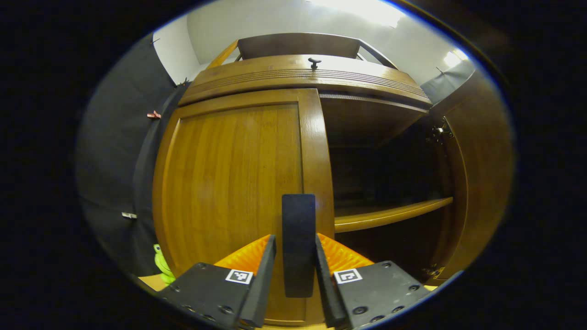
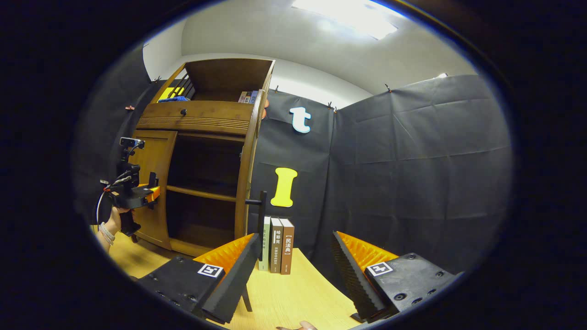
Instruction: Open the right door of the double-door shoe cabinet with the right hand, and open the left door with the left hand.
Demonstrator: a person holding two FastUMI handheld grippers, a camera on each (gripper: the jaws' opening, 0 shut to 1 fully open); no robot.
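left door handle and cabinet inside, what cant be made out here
- Left gripper view: whether the left gripper presses the left door's handle; contact faces hidden behind it.
- Left gripper view: cabinet interior too dark for contents.
- Right gripper view: right door seen edge-on, face hidden.

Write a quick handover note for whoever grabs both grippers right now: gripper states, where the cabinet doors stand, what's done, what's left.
Left gripper: fingers closed around the left door's handle; looks gripped, contact not certain.
Right gripper: open, holding nothing, backed away over the table near three upright books.
Right door: swung open, shelves exposed. Done.
Left door: shut.
Left to do: pull the left door open with the left gripper.
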